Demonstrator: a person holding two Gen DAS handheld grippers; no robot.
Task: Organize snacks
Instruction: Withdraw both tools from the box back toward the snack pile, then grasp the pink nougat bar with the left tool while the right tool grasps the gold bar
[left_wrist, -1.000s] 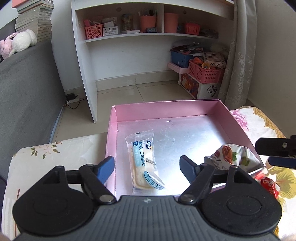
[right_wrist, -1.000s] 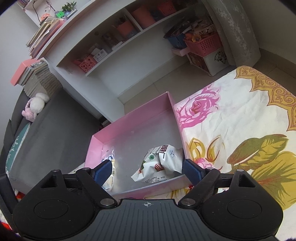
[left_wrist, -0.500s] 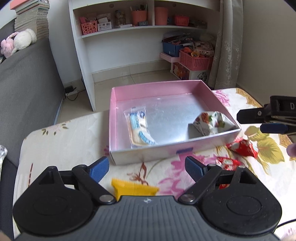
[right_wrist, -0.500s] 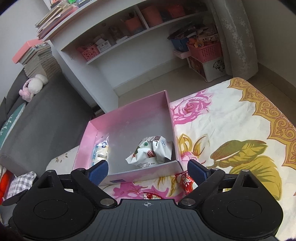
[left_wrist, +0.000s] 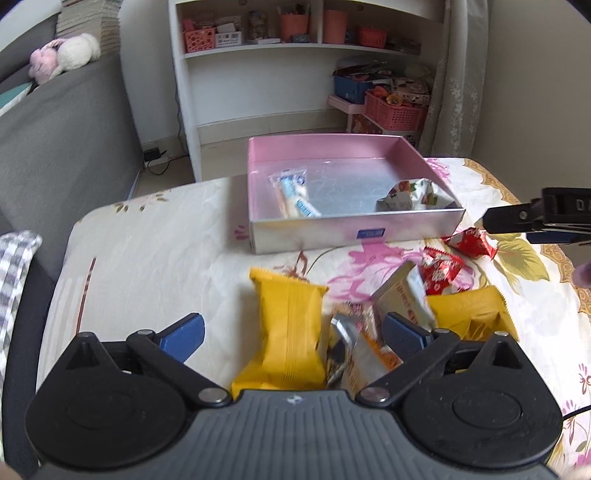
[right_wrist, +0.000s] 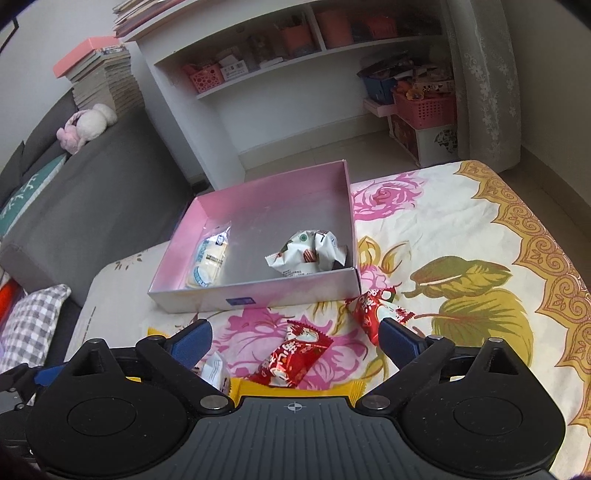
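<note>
Left gripper (left_wrist: 291, 332) hangs over the loose pile, jaws spread wide after just opening, gripping nothing; a yellow pack (left_wrist: 290, 328) lies on the cloth below them. Only this view shows a second yellow pack (left_wrist: 467, 314) and a white pack (left_wrist: 404, 299) nearer than the box (left_wrist: 354, 230). Right gripper (right_wrist: 295, 339), jaws also just opened wide, empty, above a red pack (right_wrist: 291, 354). Inside the box: a clear pack (right_wrist: 210, 258) left, a crumpled bag (right_wrist: 306, 251) right. Floral cloth (right_wrist: 461, 229), white shelves (right_wrist: 258, 110) beyond the box, grey sofa (right_wrist: 92, 184) left of it.
</note>
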